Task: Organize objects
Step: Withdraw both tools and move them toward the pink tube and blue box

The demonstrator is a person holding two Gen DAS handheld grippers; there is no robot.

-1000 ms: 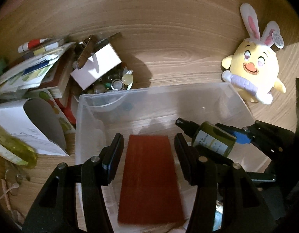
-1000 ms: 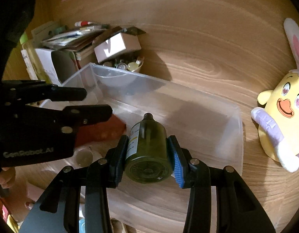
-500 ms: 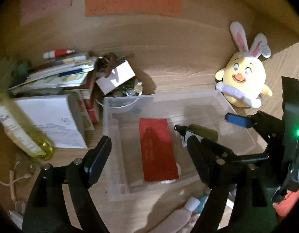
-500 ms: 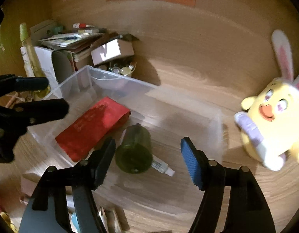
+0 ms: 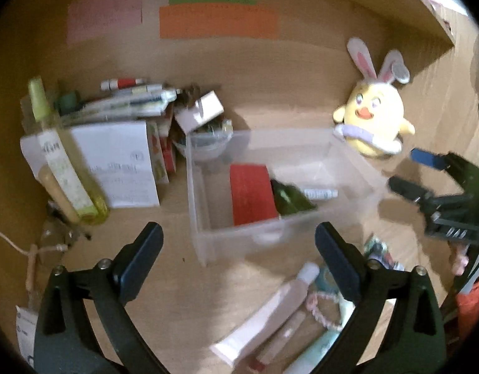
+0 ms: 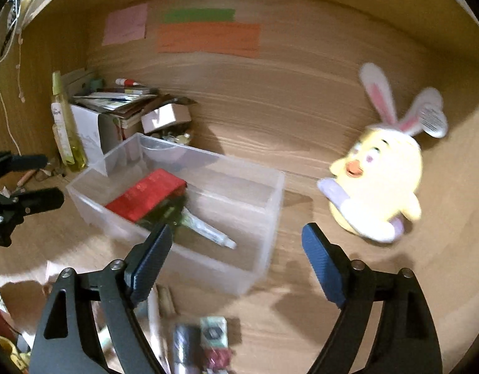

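1. Both claws, left claw [image 5: 238,243] and right claw [image 6: 236,243], are empty, their jaws opening.
2. Just below them, loose white squeeze tubes [image 5: 264,314] await picking.
3. Ahead, the clear plastic bin [image 5: 239,240] holds the flat red packet [image 5: 252,194] and dark green bottle [image 5: 289,201].

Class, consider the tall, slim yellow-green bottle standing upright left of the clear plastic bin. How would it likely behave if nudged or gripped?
The tall yellow-green bottle looks narrow-based and tall, so a nudge would probably tip it. Its smooth, glossy, round body may slip or roll. It appears rigid, probably not squashy.
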